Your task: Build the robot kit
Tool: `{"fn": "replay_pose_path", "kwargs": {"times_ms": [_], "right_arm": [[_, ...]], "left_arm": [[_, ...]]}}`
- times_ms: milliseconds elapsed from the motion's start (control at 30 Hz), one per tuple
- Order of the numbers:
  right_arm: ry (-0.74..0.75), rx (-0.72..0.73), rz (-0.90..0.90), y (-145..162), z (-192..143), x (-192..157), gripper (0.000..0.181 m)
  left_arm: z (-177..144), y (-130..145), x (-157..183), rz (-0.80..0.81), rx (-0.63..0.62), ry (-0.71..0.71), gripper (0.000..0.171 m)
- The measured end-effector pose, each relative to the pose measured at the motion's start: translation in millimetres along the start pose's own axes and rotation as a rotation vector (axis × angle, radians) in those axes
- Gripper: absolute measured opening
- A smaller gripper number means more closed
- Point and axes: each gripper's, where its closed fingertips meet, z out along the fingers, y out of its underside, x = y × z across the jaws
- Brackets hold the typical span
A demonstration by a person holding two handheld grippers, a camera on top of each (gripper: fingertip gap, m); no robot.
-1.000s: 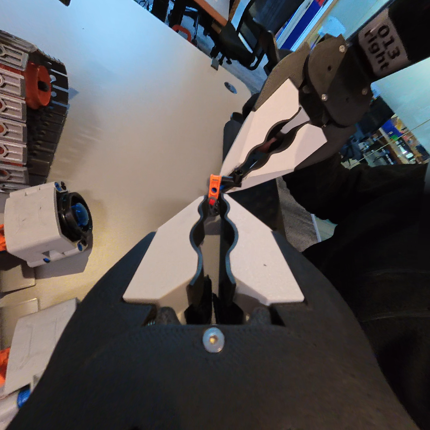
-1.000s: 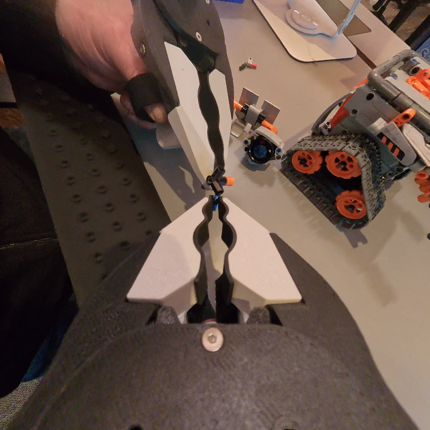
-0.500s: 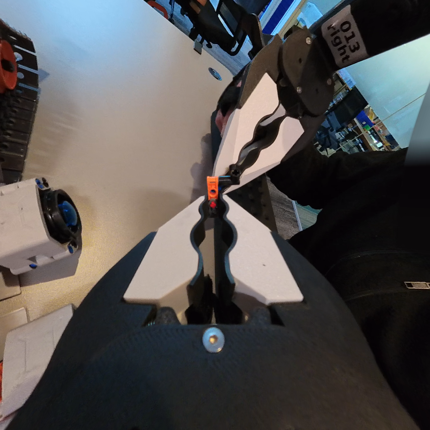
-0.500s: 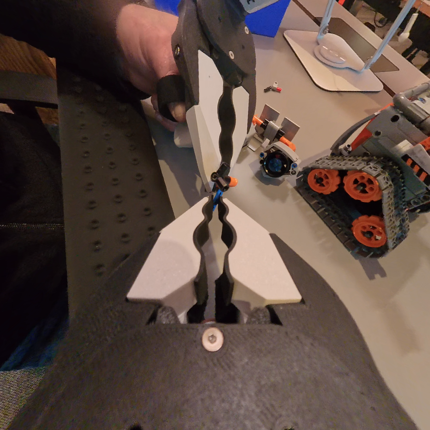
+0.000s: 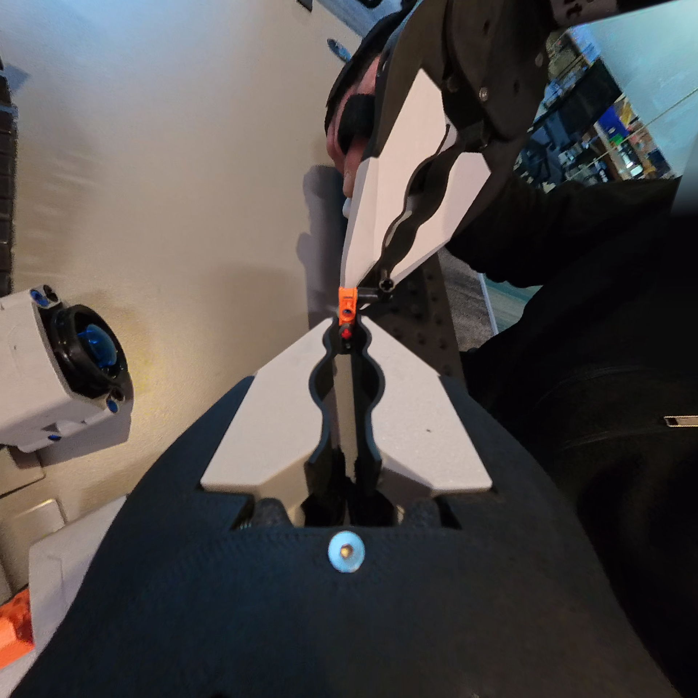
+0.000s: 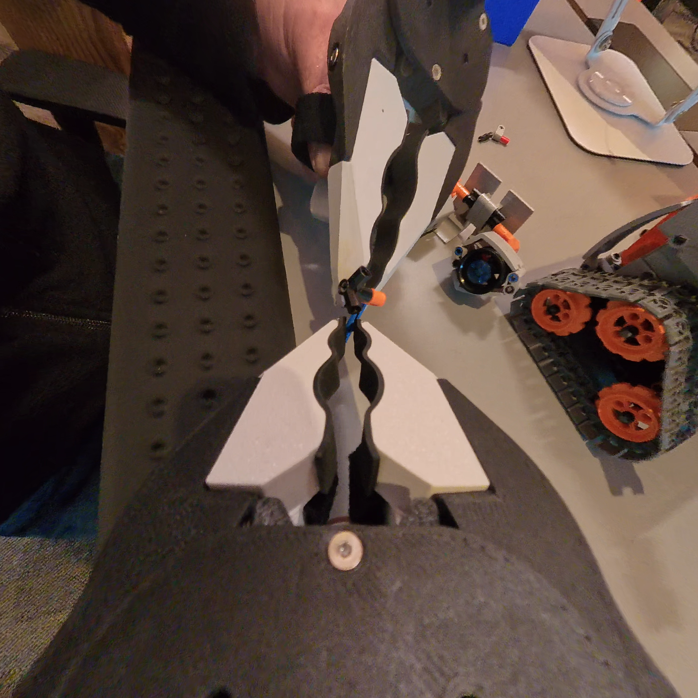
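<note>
A small brick assembly hangs in the air between my two grippers: an orange connector [image 5: 347, 304] with a red pin, a black connector [image 6: 355, 289] and a thin blue pin [image 6: 352, 325]. My left gripper [image 5: 345, 328] is shut on the orange connector's end. My right gripper [image 6: 349, 326] is shut on the blue pin. In the left wrist view the right gripper [image 5: 377, 283] comes down from the upper right, tips at the black connector [image 5: 382, 288]. In the right wrist view the left gripper [image 6: 359, 291] comes down from above. The tips nearly touch.
On the grey table [image 6: 491, 472] stand a tracked model with orange wheels [image 6: 612, 359], a grey sensor block with a blue lens [image 6: 483, 268] [image 5: 68, 370], a small loose grey and red piece [image 6: 494, 136] and a white lamp base [image 6: 612, 113]. A black perforated panel [image 6: 200, 264] lies left. My left and right fingertips are right by each other.
Both grippers stay shut on the small assembly. They have turned together: the other gripper looms closer and steeper in each view, and the tracked model has slid to the edge of the left view.
</note>
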Motion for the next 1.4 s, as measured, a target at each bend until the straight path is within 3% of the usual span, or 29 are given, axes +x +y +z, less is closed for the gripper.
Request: {"fn": "replay_pose_path", "kwargs": {"times_ms": [367,1000,1400], "right_arm": [[-0.043,-0.015,-0.010,6.3,7.7,-7.5,0.002],[-0.117,-0.128,0.027,24.5,22.1,-15.4,0.002],[-0.113,-0.128,0.045,25.0,23.2,-14.3,0.001]], "left_arm": [[4.9,9.9,3.3,-0.006,-0.070,0.049,0.006],[13.0,37.6,-11.5,0.145,-0.301,-0.108,0.006],[16.1,36.1,-13.8,0.262,-0.340,-0.223,0.007]]}}
